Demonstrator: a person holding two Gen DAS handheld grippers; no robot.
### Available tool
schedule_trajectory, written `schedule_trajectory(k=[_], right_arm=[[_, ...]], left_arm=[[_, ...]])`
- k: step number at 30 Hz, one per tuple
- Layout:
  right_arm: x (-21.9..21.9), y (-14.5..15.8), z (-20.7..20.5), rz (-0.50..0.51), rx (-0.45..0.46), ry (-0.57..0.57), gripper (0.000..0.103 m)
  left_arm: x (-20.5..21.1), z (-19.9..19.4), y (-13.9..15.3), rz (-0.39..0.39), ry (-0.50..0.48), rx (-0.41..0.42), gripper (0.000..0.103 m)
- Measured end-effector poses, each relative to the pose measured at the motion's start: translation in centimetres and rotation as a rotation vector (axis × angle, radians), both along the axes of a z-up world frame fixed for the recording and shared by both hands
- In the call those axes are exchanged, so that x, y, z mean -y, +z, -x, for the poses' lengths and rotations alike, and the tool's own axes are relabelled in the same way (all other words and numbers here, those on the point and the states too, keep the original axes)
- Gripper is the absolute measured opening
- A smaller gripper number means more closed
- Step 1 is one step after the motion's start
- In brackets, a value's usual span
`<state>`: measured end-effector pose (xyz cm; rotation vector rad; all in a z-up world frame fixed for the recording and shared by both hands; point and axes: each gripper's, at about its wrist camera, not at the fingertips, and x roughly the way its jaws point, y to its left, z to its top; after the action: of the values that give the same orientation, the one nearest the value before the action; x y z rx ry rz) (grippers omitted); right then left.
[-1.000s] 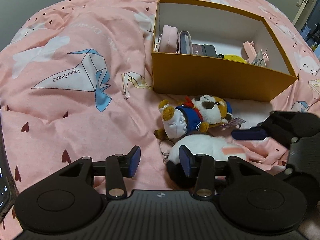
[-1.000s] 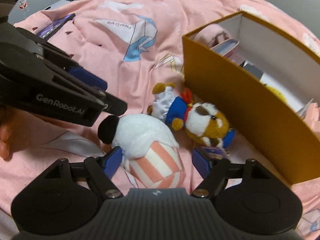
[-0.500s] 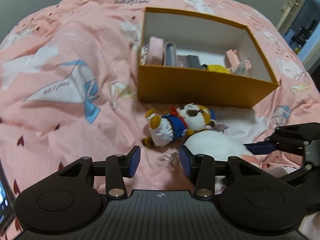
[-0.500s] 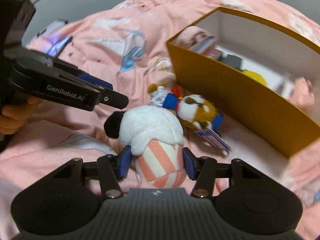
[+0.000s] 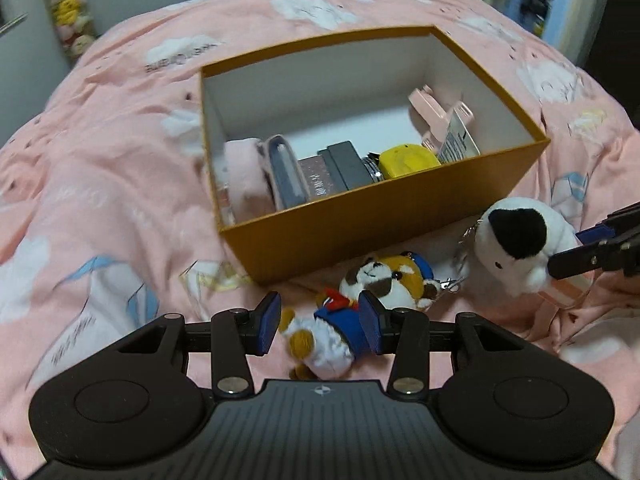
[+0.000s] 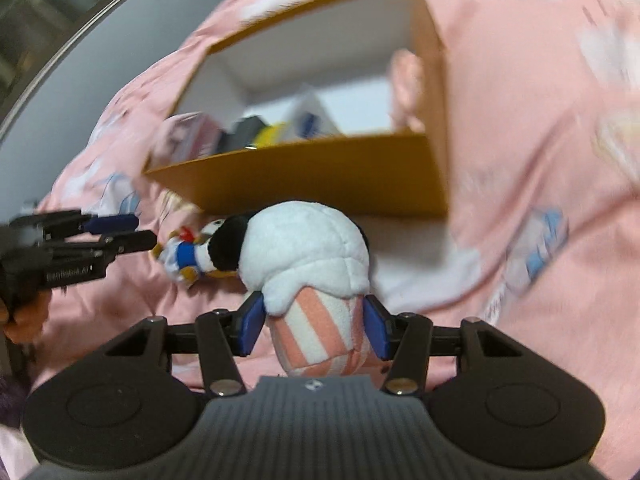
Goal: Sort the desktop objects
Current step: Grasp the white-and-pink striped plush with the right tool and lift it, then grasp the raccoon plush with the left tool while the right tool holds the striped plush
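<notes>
Transfer step: our right hand-held gripper [image 6: 314, 326] clamps the ice-cream plush [image 6: 316, 280]; left hand-held gripper [image 5: 319, 324] gapes over the dog plush [image 5: 360, 312]; next, we judge, the box [image 5: 380, 216].

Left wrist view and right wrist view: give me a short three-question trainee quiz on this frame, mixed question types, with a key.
1. True or false: the dog plush lies inside the box.
2. Which hand-held gripper is shut on the ice-cream plush?
A. left hand-held gripper
B. right hand-held gripper
C. neither
3. Fill in: the yellow item in the box lies against its ____ wall.

Key:
1. False; it lies on the pink bedding in front of the box.
2. B
3. Near (front) wall.
</notes>
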<state>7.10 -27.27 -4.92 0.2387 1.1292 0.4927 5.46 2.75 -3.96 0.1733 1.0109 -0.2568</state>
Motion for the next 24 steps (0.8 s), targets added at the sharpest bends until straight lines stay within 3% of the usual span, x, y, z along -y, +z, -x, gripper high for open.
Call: schedule_trajectory(k=[3, 7, 14, 18, 24], right_arm=[[1.2, -1.9, -0.5, -0.035, -0.079, -0.067, 0.056], [1.6, -2.3, -0.6, -0.028, -0.077, -0.092, 0.059], [1.0, -0.5, -0.6, 0.163, 0.058, -0.076, 0.059], [-0.2, 0.1, -0.3, 0.301, 0.143, -0.035, 0.063], [-0.4, 0.9, -0.2, 0.304, 0.173, 0.041, 0.063]], left_arm=[[0.0, -1.3, -1.2, -0.004, -0.047, -0.042, 0.050], [0.5, -2.4, -2.7, -0.071, -0.102, -0.074, 0.050], [1.2, -2.5, -4.4, -0.108, -0.173, -0.127, 0.050], [2.2, -2.4, -4.8, -0.128, -0.261, -0.240, 0.051], [4.4, -2.0, -6.6, -0.195, -0.373, -0.323, 0.059]])
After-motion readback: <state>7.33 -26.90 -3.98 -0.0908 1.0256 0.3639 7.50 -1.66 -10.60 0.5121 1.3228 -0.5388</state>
